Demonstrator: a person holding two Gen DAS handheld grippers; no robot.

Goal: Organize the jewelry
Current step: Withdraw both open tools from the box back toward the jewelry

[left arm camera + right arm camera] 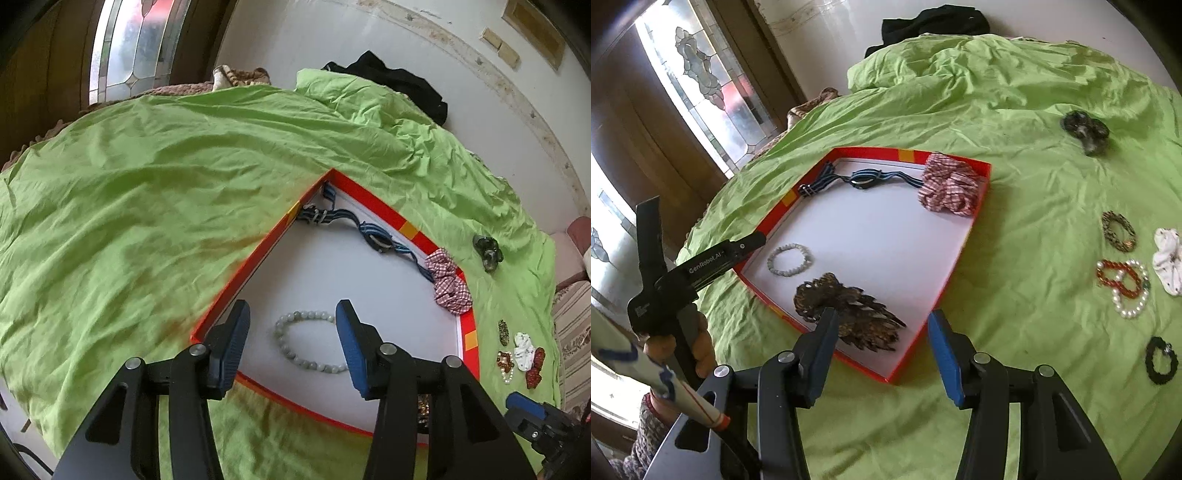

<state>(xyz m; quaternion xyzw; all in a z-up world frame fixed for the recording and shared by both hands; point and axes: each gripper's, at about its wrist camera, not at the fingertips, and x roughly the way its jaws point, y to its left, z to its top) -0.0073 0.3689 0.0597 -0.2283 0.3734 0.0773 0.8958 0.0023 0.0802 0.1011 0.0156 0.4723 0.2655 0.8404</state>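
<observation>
A: What is the left gripper [291,341] doing?
B: Hanging wide open, gripping nothing, over the pale bead bracelet [308,341] lying in the orange tray [469,325].
A: And the right gripper [882,349]?
B: Gaping too, empty, at the tray's near edge; loose bracelets [1123,286] are lying at two o'clock.

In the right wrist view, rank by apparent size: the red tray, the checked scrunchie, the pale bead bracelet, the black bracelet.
1. red tray
2. checked scrunchie
3. and 4. pale bead bracelet and black bracelet look alike; unranked.
</observation>
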